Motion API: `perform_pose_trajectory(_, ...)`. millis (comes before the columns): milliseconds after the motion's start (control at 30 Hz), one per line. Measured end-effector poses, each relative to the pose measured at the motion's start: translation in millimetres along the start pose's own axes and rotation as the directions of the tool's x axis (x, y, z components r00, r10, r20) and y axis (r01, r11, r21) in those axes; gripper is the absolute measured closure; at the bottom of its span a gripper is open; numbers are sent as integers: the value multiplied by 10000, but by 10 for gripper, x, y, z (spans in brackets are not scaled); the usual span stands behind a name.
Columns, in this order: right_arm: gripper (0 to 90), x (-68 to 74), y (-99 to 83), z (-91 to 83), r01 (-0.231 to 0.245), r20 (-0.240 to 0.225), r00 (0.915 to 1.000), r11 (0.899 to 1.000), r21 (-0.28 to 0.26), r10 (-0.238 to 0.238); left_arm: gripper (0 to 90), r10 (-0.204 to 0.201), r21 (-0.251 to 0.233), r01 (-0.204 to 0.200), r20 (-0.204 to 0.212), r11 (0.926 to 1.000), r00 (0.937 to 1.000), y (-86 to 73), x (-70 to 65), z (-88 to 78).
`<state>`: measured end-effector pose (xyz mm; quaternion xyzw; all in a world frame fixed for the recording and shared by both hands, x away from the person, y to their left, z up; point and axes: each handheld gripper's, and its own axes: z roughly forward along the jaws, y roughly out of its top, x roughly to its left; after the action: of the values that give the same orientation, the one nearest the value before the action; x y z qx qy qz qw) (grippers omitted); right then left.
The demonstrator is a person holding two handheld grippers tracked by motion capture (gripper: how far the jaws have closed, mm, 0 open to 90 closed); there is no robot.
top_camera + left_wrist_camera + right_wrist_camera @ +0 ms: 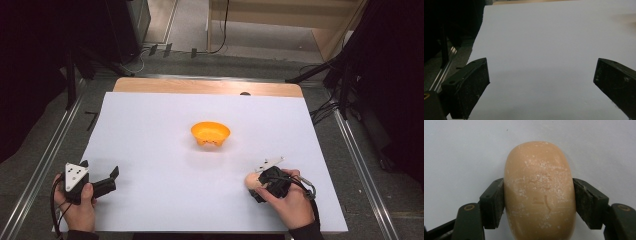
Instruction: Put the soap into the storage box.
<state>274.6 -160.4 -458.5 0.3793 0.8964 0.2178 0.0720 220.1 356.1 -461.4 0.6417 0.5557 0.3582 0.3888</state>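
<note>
A pale orange oval bar of soap (539, 192) lies on the white sheet, and my right gripper (539, 205) is shut on it, with one black pad (495, 202) pressed to each long side. From above, the soap (249, 180) peeks out to the left of the right gripper (254, 186), near the front right of the sheet. An orange bowl (210, 134) stands in the middle of the table, apart from both grippers. My left gripper (100, 168) rests at the front left, open, and nothing lies between its fingers (471, 85).
A white sheet (150, 130) covers most of the wooden table (205, 86). Metal rails (45, 160) run along both sides. Dark stands and cables (330, 75) sit on the floor beyond the far corners.
</note>
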Motion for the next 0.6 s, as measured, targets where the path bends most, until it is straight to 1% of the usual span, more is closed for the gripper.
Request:
perform_pose_trajectory(100, 322, -6, 8, 0, -71, -28, 10000, 10000, 57, 71, 7, 9, -18, -9, 8, 10000, 10000, -1, -6, 2)
perform_pose_trajectory(300, 324, 1, 19, 2, 30, 29, 10000, 9999, 150, -31, 7, 1, -1, -1, 18, 10000, 10000, 0, 6, -2)
perform_pose_trajectory(333, 324, 4, 9, 6, 63, 82, 9999, 10000, 33, -64, 7, -3, -6, 3, 26, 10000, 10000, 0, 7, -2)
perform_pose_trajectory(433, 323, 19, 5, 5, 71, 143, 9999, 10000, 48, -71, 7, -1, -1, 1, 10, 10000, 10000, 0, 5, -1)
perform_pose_trajectory(467, 322, 35, 12, 9, 62, 272, 9996, 9999, 79, -64, 7, -7, -2, 7, 4, 10000, 10000, 0, 3, 0)
perform_pose_trajectory(567, 322, 27, 8, 9, 36, 205, 9998, 10000, 79, -37, 7, 8, -5, -8, -5, 10000, 10000, 0, 2, -2)
perform_pose_trajectory(600, 322, 21, 4, 10, 122, 163, 9998, 9999, 32, -122, 7, 6, 4, -6, -6, 10000, 10000, 0, 2, -2)
